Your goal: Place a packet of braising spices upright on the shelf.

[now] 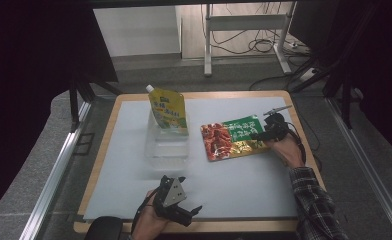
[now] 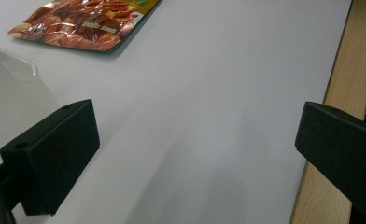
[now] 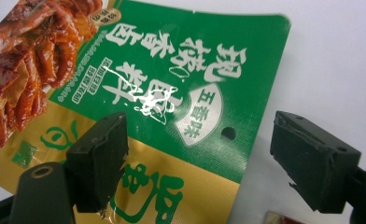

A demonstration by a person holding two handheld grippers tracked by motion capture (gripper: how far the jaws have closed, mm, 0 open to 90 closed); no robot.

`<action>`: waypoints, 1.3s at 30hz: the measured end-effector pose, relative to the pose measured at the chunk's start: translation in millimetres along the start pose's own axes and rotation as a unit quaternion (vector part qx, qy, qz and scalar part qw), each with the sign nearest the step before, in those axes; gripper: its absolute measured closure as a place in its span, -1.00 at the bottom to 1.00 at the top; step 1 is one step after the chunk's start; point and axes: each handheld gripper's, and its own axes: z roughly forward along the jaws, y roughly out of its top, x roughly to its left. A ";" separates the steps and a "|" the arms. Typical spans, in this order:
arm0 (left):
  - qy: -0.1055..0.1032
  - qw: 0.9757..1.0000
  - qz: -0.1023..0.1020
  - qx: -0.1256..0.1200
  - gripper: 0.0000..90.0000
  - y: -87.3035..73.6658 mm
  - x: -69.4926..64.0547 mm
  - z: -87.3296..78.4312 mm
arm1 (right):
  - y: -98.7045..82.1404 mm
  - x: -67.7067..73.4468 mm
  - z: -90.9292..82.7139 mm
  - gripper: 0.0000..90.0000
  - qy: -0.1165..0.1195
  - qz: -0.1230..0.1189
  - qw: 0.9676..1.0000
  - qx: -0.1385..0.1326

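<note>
right gripper (image 1: 262,134) is down at the right end of the flat green and gold foil snack packet with red meat printed on it (image 1: 230,138), jaws spread wide over that edge, not pinching it. packet lies flat on the pale grey mat (image 1: 234,180), just right of the clear plastic tub (image 1: 167,145) holding a yellow spouted pouch (image 1: 169,111). left gripper (image 1: 190,196) hangs near the front edge, jaws spread, nothing between them.

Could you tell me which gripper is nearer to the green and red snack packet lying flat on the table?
The right gripper: it hovers open right over the snack packet at its green end. The left gripper is apart, near the table's front edge.
</note>
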 end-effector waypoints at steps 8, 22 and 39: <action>-0.002 1.000 0.002 0.001 -1.00 0.2 -0.7 0.3 | -3.8 -4.4 7.8 -0.58 0.020 0.017 1.000 0.016; -0.003 1.000 0.004 0.002 -1.00 0.3 -1.0 0.8 | 0.9 2.4 6.8 -0.23 0.070 0.028 0.997 0.014; -0.005 1.000 0.006 0.002 -1.00 0.4 -1.5 1.4 | 4.2 5.0 1.5 0.89 0.062 0.052 0.997 0.010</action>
